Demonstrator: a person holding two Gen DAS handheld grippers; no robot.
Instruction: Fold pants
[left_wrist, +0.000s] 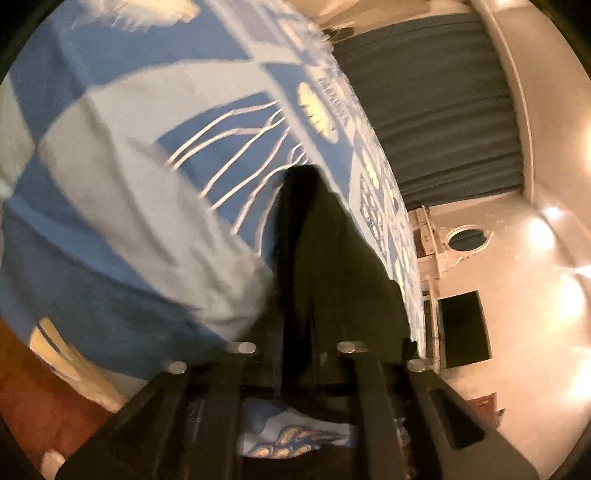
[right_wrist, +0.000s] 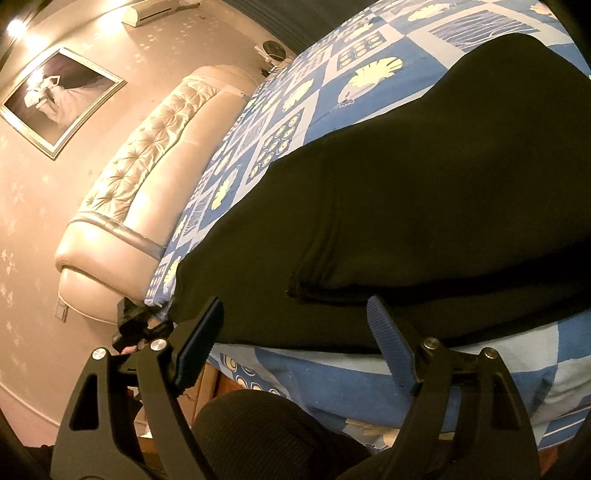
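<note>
black pants (right_wrist: 424, 192) are spread on the blue patterned bedspread (right_wrist: 332, 373). a fold of them is clamped in the left gripper (left_wrist: 299, 354). the right gripper (right_wrist: 295, 332) is held wide apart at their near edge.

Black pants (left_wrist: 317, 266) in left gripper (left_wrist: 295, 354)

The left gripper (left_wrist: 295, 332) has its fingers drawn close together, clamping a fold of black pants (left_wrist: 314, 240). The right gripper (right_wrist: 295, 343) hangs just short of the pants, its fingers (right_wrist: 391, 343) spread wide apart, gripping nothing.
</note>
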